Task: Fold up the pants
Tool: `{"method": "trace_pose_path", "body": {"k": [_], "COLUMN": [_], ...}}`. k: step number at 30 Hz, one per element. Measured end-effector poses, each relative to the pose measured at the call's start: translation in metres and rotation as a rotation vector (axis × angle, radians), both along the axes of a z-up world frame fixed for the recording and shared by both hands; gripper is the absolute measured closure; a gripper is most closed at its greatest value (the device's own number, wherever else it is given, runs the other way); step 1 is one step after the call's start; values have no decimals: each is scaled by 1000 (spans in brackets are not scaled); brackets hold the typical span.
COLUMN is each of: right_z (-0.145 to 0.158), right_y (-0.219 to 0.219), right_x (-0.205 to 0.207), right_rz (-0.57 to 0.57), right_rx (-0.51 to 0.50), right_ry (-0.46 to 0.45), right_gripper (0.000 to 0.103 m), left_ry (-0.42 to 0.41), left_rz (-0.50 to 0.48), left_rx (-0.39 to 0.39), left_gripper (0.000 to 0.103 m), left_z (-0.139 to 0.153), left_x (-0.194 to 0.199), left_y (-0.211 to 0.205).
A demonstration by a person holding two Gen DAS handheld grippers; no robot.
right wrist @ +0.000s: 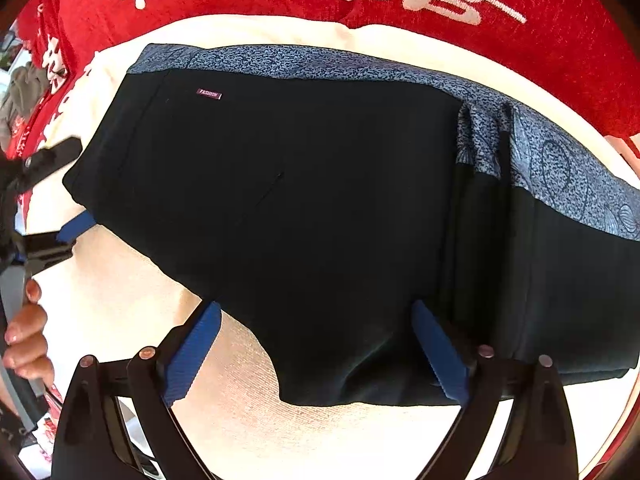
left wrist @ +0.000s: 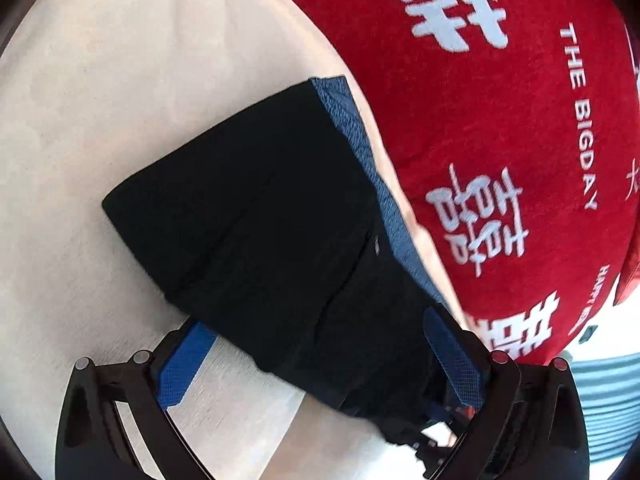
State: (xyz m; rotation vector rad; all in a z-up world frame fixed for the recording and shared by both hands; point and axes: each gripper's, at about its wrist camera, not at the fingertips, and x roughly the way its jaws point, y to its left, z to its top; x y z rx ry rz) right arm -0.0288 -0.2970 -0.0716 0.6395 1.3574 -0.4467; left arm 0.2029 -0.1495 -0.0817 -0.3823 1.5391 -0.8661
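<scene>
Folded pants (right wrist: pixel 304 208) between spread right gripper (right wrist: pixel 316 354) fingers (untouched)

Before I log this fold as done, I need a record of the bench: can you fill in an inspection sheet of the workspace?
Surface: cream cloth, bare around the garment.
Job's things: black pants lie folded into a flat bundle, with a blue patterned band along the far edge and a small label on top.
Clutter: nothing seen on the cream cloth.
Grippers: right gripper open, fingers straddling the near edge of the pants; left gripper open, jaws wide at one end of the bundle, pads not pressing. A hand shows at the left edge.
Cables: nothing seen.
Surroundings: red cloth with white lettering borders the cream cloth beyond the pants.
</scene>
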Motion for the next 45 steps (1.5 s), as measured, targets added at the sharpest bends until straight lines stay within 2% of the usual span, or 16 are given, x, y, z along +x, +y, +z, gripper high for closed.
{"method": "trace_pose_path", "body": {"k": [3,6,9,11,13,15,18,22,25,31,34,40,41,42,44,45], "right_z": [0,0,3,4,9,15,43,80,93,88,70,30,27,28,35,43], "right_y": [0,2,1,-1,-5,-20,-43,-82,-96,-60,-31,6,7,7,1,-4], "right_x": [-1,-2,-1,-2,-4,-7,-7,23,73,198,243,275,274,272,271,265], "right_rz": [-2,1,8,-1,-20,-52,-116,-124,-51,222,321,468,486,503,507,502], "right_rx": [8,15,16,25,54,93,112,199,341,462,507,439,419,397,350,340], "right_ry": [-8,-14,-13,-20,-36,-60,-124,-203,-209,-84,16,279,294,292,229,192], "right_gripper": [6,6,6,6,6,6,6,6,6,4,3,3,8,43,82,83], "left_ry": [-16,-111,-74,-55,-91,-186,-319,-720,-860,-910,-920,-940,-945,-944,-933,-947], "left_rz": [-27,-91,-58,7,10,-27,-100,-316,-408,-451,-460,-455,-457,-460,-472,-477], "left_rx": [-16,-36,78,63,121,244,302,397,411,427,436,450,452,455,462,450], "left_gripper": [2,2,3,3,20,63,66,66,66,66,66,66,66,66,66,66], "left_z": [17,34,9,6,10,14,25,54,63,66,67,72,74,75,76,80], "left_x": [3,-1,8,13,12,9,-1,-53,-79,-81,-86,-96,-99,-100,-102,-105], "left_y": [1,-16,-25,-22,-27,-34,-45,-77,-89,-95,-99,-103,-104,-105,-105,-106]}}
